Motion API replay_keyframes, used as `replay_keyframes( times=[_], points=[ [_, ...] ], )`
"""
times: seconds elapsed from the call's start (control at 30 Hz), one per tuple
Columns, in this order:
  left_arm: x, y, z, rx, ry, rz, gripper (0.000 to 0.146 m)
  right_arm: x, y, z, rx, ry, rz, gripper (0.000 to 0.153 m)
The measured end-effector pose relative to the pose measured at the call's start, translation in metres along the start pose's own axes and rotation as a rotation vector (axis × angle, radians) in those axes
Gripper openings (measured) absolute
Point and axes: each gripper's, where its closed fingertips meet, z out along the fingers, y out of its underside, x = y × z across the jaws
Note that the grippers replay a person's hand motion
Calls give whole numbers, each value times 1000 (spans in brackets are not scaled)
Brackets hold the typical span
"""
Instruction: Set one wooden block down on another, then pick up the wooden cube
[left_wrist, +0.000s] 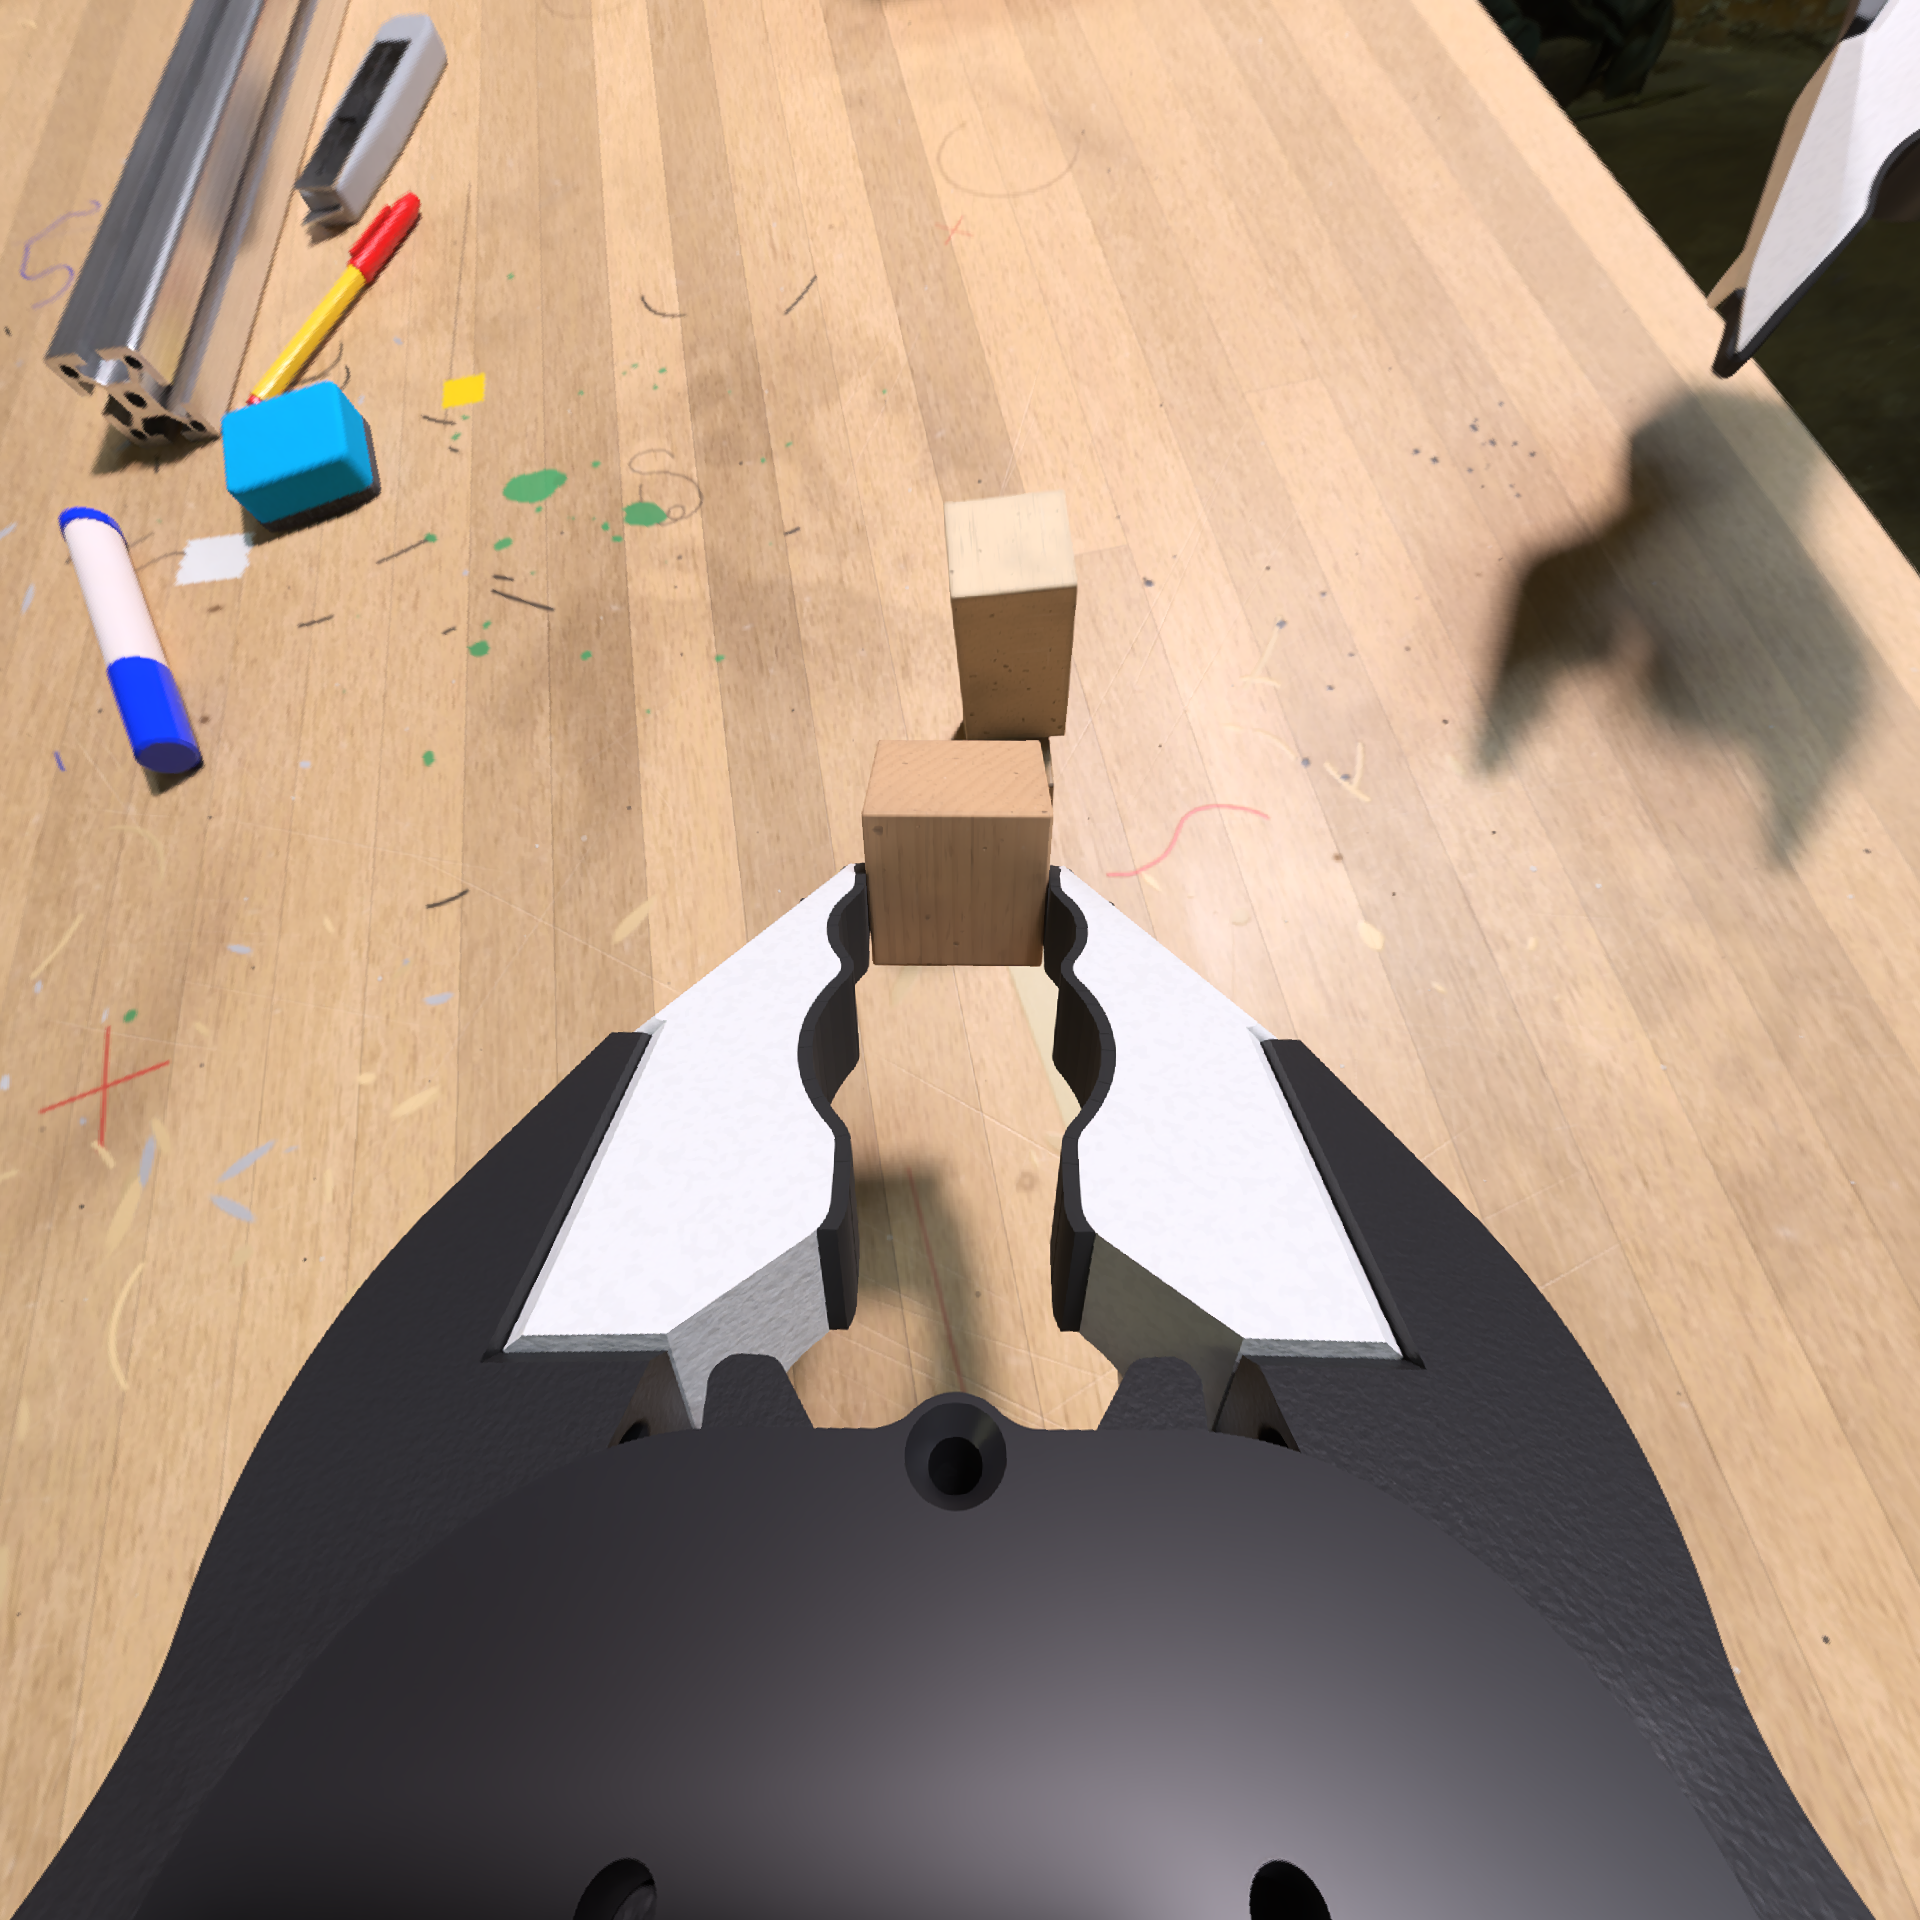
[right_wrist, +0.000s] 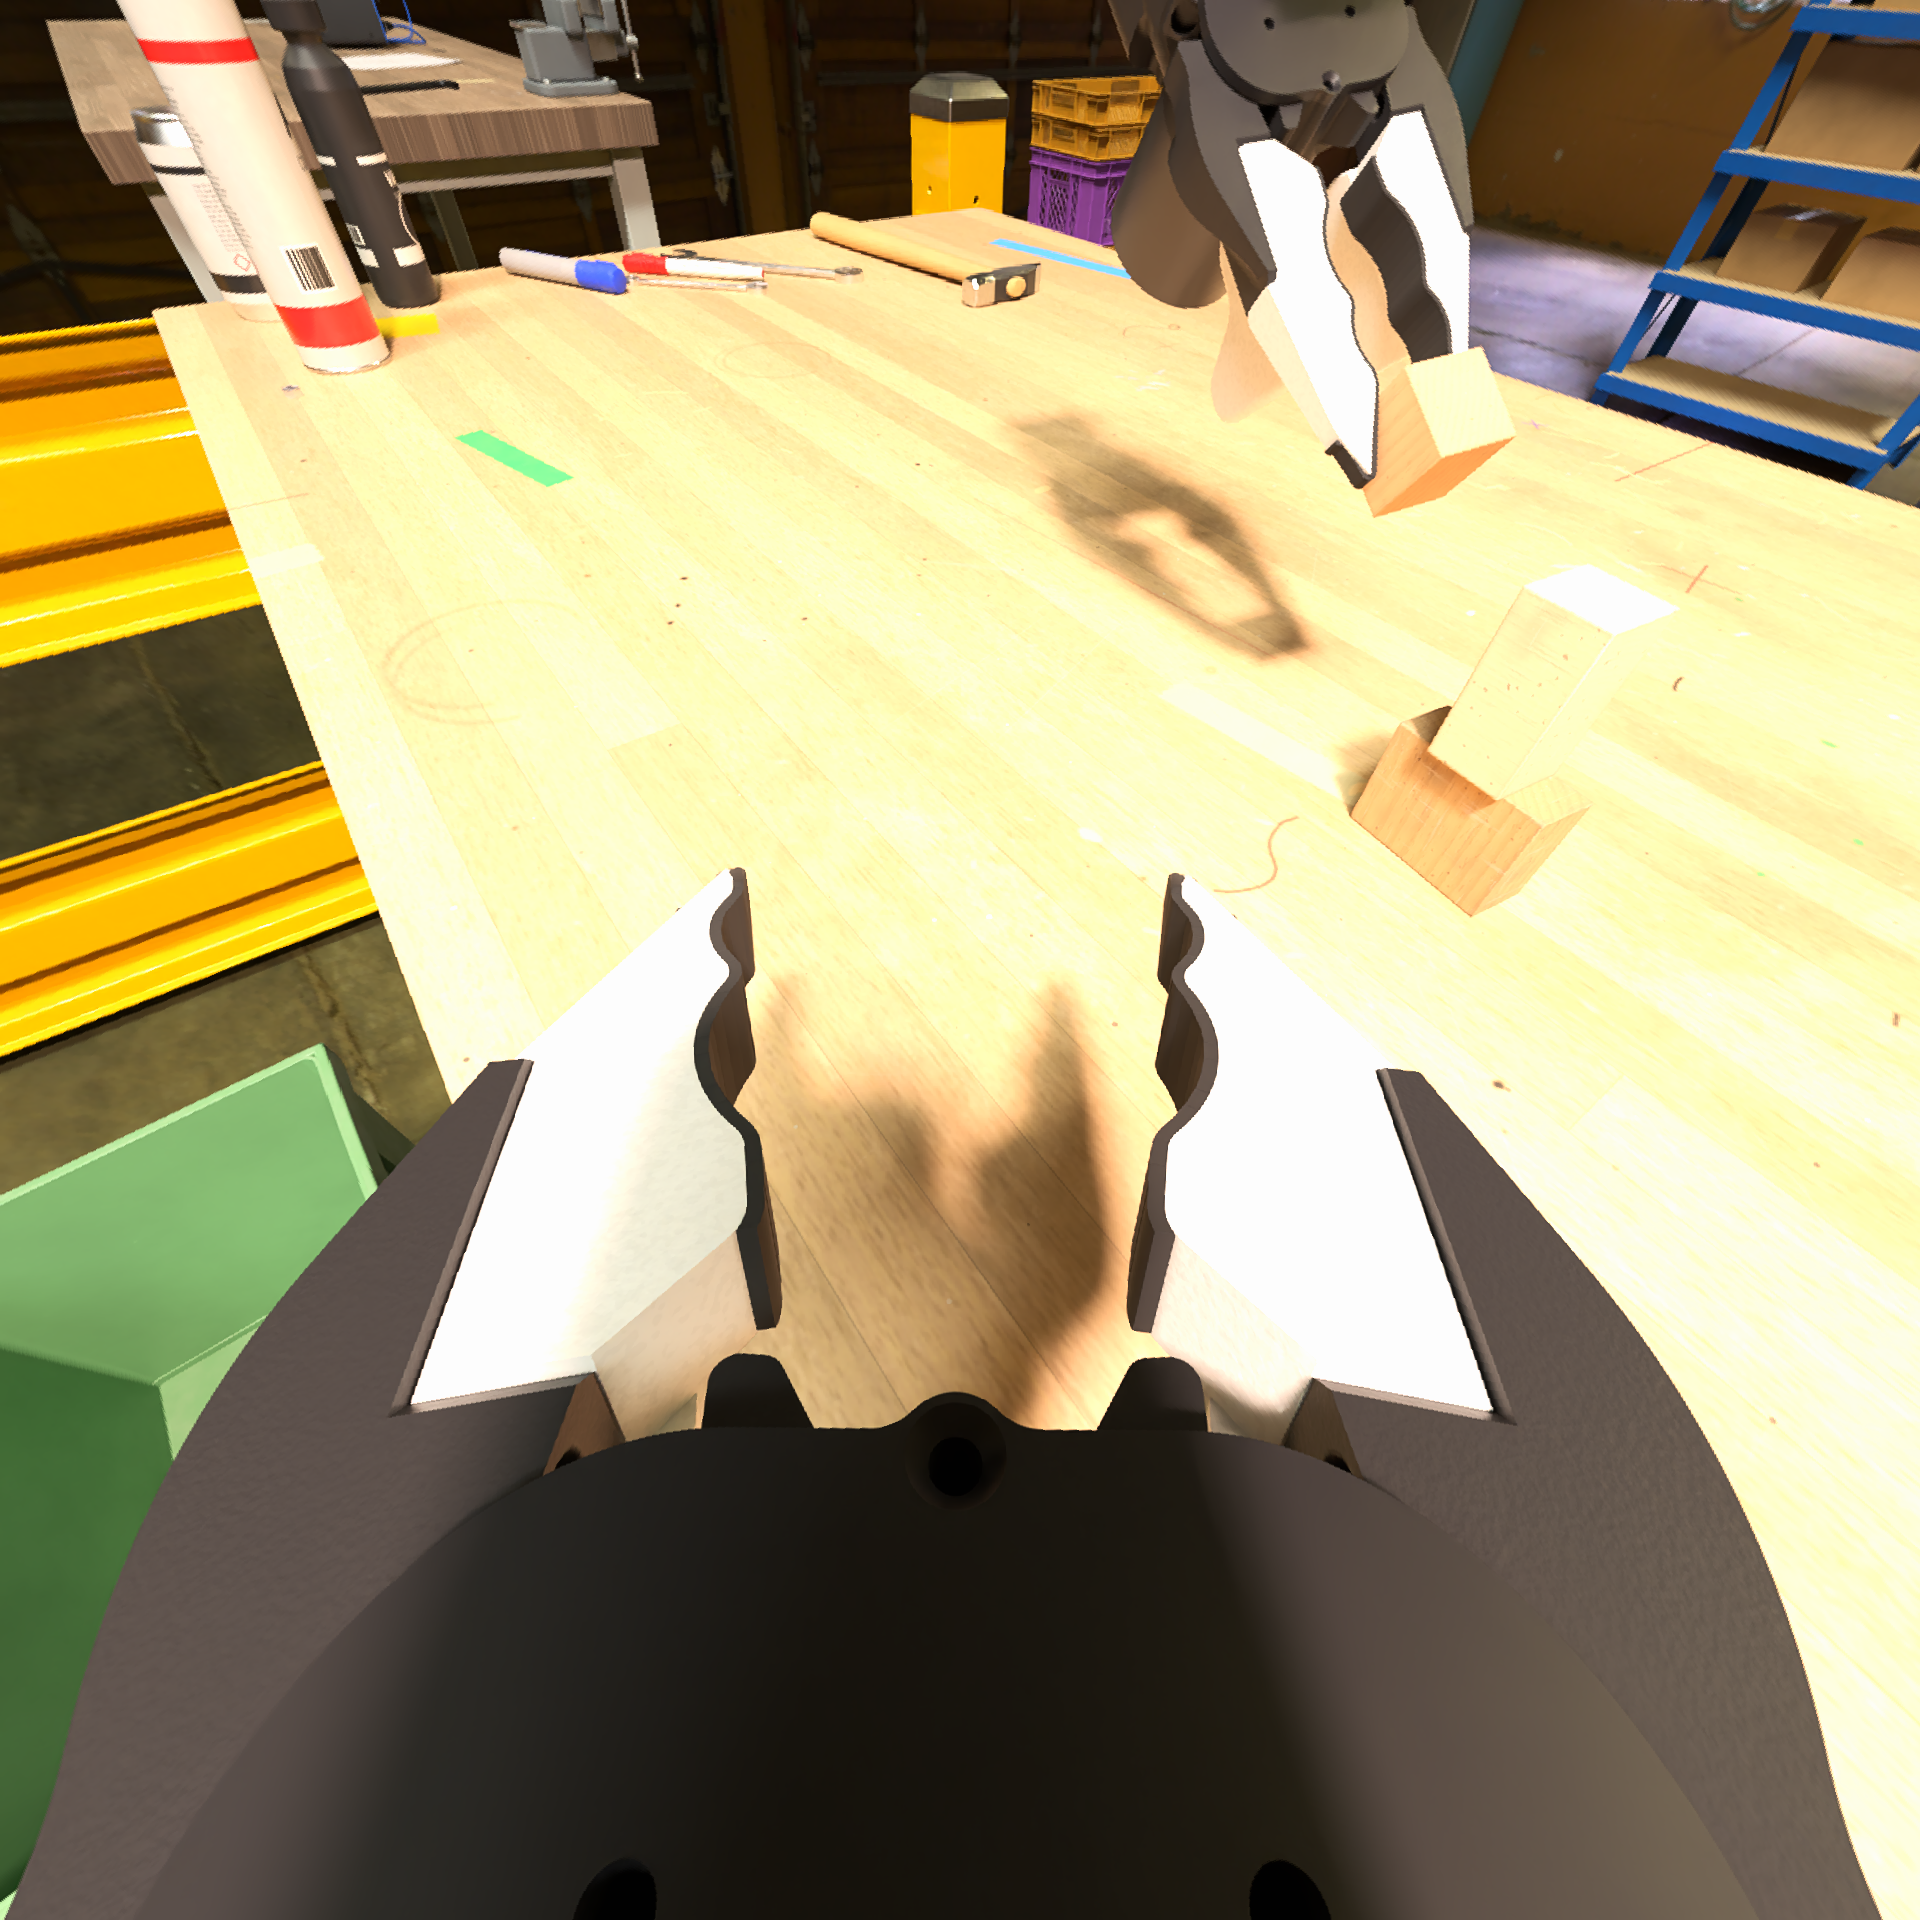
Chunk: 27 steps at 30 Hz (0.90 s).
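My left gripper is shut on the wooden cube, its fingertips pressed on both side faces. The right wrist view shows that gripper holding the cube tilted, clear above the table. Just behind the cube a tall pale wooden block stands upright. In the right wrist view this pale block rests on a darker wooden block lying on the table. My right gripper is open and empty, low over the table, left of the stack. One of its fingers shows at the top right.
An aluminium profile, a grey case, a red-yellow pen, a blue block and a blue marker lie at the left. A hammer, markers and tubes stand far off. A green box sits beside the table edge.
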Motion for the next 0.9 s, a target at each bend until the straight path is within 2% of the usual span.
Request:
replay_keyframes(
  times=[0.5,0.9],
  points=[
    [1,13,19,-73,-12,11,33,-1,5,2,-17,-10,7,79],
    [0,14,19,-74,-23,-14,33,-1,7,3,-20,-9,12,79]
  ],
)
